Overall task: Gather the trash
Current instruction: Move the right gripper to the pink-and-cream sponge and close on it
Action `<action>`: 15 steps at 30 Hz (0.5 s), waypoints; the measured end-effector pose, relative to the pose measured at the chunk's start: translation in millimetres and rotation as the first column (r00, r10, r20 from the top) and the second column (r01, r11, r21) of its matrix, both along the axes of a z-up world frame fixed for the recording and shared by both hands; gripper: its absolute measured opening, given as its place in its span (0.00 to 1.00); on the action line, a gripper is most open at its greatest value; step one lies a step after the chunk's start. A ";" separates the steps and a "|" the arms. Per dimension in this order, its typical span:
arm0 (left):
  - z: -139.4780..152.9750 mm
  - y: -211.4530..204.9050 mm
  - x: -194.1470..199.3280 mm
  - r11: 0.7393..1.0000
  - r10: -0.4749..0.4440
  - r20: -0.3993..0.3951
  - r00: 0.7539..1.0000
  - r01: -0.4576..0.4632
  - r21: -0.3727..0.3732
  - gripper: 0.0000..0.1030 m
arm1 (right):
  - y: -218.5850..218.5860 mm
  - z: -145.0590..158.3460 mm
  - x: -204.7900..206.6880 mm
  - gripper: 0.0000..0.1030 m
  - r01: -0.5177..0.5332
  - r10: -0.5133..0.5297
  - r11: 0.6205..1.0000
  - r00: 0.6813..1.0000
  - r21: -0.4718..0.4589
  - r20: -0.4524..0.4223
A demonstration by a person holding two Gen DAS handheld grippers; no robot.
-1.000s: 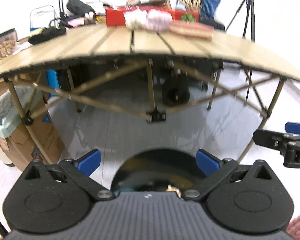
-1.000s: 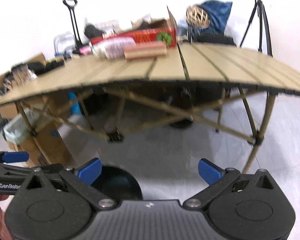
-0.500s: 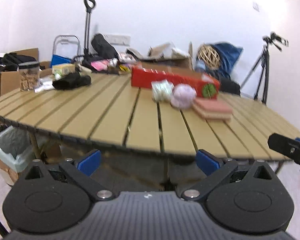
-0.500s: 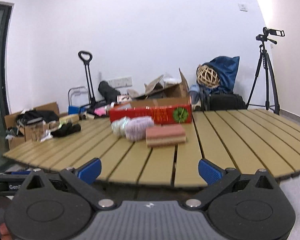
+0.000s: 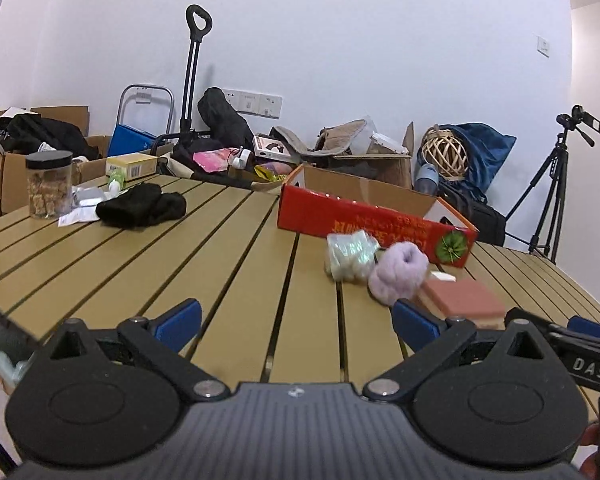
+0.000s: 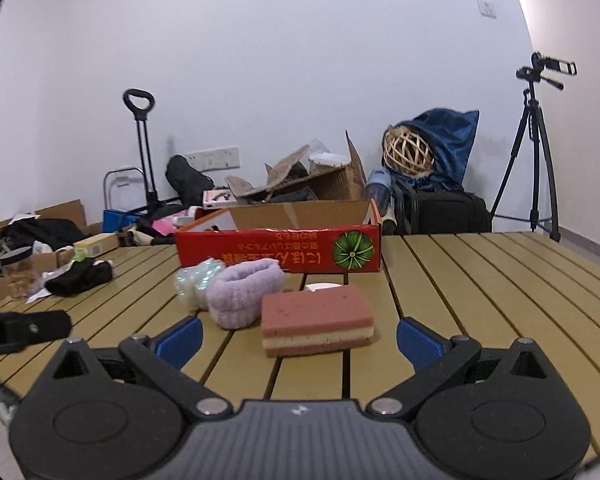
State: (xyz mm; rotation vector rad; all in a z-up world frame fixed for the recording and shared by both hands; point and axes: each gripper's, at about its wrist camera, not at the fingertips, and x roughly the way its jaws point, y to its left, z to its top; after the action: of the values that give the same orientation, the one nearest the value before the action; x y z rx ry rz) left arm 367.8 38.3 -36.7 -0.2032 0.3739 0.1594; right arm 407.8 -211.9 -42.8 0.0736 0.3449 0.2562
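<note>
Nearest the lenses, the left gripper [image 5: 296,322] and the right gripper [image 6: 298,334] are both hovering over the near edge of the tan slatted table [image 5: 228,248], each with its blue-tipped fingers spread wide and gripping nothing; the black bodies are hiding the table edge beneath them. Just beyond the right gripper, a pink-and-cream layered sponge block [image 6: 317,319] is lying flat on the slats, its near corner partly hidden in the left view. Touching its left side, a fluffy lilac ring of cloth [image 6: 242,294] is resting, and a crumpled, shiny pale-green wrapper [image 6: 194,282] is sitting against that. A small white item [image 6: 320,287] is peeking out behind the sponge, too hidden to identify. Behind these, a long red cardboard box with a green melon print [image 6: 278,250] is standing open. Farther left, a black crumpled cloth [image 5: 142,210] and a clear black-lidded jar [image 5: 49,184] are sitting well apart from the group. A black tripod with a camera [image 6: 534,152] is standing by the wall.
</note>
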 end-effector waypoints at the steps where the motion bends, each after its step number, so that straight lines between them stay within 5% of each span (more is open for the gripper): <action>1: 0.7 1.0 5.7 1.000 -0.004 -0.001 1.000 0.004 0.001 1.00 | 0.7 -2.0 6.5 1.00 0.003 -0.003 1.000 1.000 0.000 -0.010; 15: -18.0 17.1 51.2 1.000 0.016 -0.073 0.997 -0.017 -0.005 1.00 | 37.9 -19.8 95.5 1.00 -0.042 0.012 0.985 0.984 -0.168 -0.175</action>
State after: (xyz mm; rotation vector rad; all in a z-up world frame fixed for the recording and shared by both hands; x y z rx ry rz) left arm 419.0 55.4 -54.7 -0.2061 0.4456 0.1823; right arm 503.3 -174.0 -62.6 -0.0789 0.5405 0.2471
